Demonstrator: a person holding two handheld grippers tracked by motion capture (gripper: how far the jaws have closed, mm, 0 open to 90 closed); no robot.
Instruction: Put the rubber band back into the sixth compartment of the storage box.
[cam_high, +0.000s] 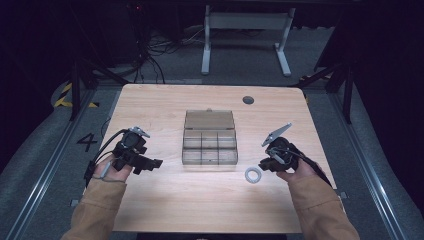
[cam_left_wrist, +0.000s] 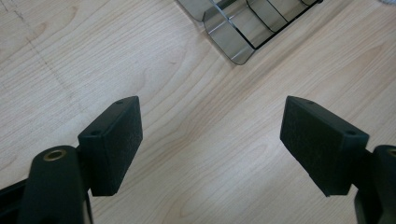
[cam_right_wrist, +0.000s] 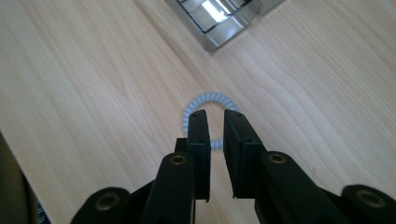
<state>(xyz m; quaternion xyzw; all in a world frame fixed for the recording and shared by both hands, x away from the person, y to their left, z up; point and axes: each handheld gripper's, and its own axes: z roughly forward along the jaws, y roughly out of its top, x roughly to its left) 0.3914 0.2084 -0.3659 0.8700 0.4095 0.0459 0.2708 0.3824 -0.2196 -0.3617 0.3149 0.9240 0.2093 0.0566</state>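
Where the high view looks down on the wooden table, a clear plastic box with small compartments and its lid tipped back sits at the centre, and a white coiled ring lies flat on the wood at about five o'clock from it, just off the box's near right corner. The right gripper sits at two o'clock from the ring, very close to it; the left gripper hovers at nine o'clock from the box, well apart from the ring. In the left gripper view its jaws stand wide apart over bare wood, the box corner at twelve o'clock. In the right gripper view the jaws are drawn nearly together above the ring, whose coil curves behind the tips; no part of it is pinched.
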